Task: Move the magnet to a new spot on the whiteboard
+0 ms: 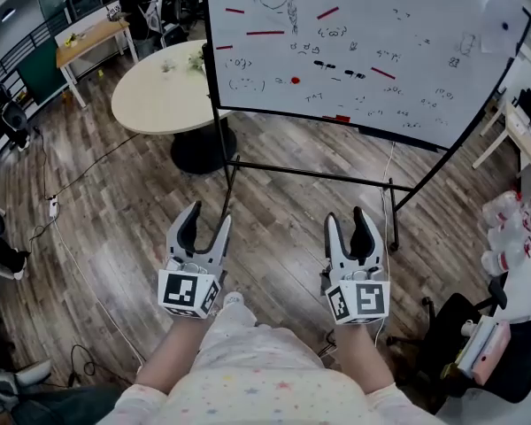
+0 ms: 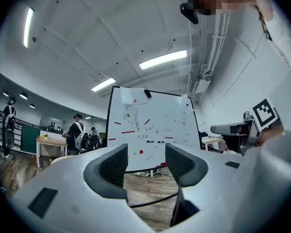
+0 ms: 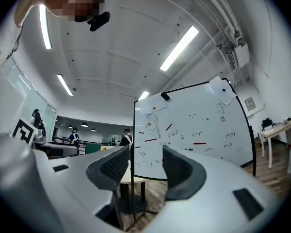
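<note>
While the head view looks down, whiteboard (image 1: 363,51): upright at 12 o'clock.
Round red magnet (image 1: 295,80): stuck on whiteboard, 8 o'clock from its centre.
Left hand-held gripper (image 2: 146,161), its own view: released, nothing between jaws.
Right hand-held gripper (image 3: 141,166), its own view: released, likewise empty.

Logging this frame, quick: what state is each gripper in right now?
Left gripper: open, nothing between its jaws.
Right gripper: open, nothing between its jaws.
</note>
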A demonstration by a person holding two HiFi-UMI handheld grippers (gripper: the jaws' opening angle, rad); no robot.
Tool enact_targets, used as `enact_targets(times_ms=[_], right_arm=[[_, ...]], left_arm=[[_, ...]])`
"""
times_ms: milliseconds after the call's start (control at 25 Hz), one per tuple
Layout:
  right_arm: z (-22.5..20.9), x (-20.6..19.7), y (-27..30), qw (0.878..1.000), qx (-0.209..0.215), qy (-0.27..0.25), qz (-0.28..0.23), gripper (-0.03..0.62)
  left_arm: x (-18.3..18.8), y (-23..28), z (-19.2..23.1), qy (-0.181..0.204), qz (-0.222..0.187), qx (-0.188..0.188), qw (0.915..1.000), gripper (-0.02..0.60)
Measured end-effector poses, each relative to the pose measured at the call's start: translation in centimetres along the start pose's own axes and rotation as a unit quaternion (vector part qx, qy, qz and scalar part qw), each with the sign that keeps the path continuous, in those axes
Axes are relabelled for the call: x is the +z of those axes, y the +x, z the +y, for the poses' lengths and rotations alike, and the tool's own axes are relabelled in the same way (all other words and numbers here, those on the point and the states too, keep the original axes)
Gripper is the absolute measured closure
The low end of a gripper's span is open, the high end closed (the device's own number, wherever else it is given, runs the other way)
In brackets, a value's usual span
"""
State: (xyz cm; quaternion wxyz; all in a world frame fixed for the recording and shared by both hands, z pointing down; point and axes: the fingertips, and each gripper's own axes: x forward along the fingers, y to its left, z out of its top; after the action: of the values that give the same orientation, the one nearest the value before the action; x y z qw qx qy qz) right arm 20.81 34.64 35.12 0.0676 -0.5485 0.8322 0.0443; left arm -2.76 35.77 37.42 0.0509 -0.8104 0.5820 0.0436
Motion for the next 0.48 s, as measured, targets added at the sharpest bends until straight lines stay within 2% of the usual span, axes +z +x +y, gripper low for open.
enact_targets(times_ms=[120,320,480], right_arm=[[-0.2,-0.4,1.1,1.000,-0.001,0.006,-0.001,0.370],[0.1,-1.5,3.9,1.000,-0.002,0.007,0.009,0.367],[-0.5,-2.3,7.1,1.000,-0.015,0.001,0.017,0.367]], left_arm=[[-0.2,0.7,0.6,0.002,0.002,0.001,1.0000,0.353],[-1.3,3.0,2.9,-0.008,0.005,0.003,0.9999,0.354],[-2.1,6.6,5.4,-0.018,0.000,-0.002,0.9998,0.353]])
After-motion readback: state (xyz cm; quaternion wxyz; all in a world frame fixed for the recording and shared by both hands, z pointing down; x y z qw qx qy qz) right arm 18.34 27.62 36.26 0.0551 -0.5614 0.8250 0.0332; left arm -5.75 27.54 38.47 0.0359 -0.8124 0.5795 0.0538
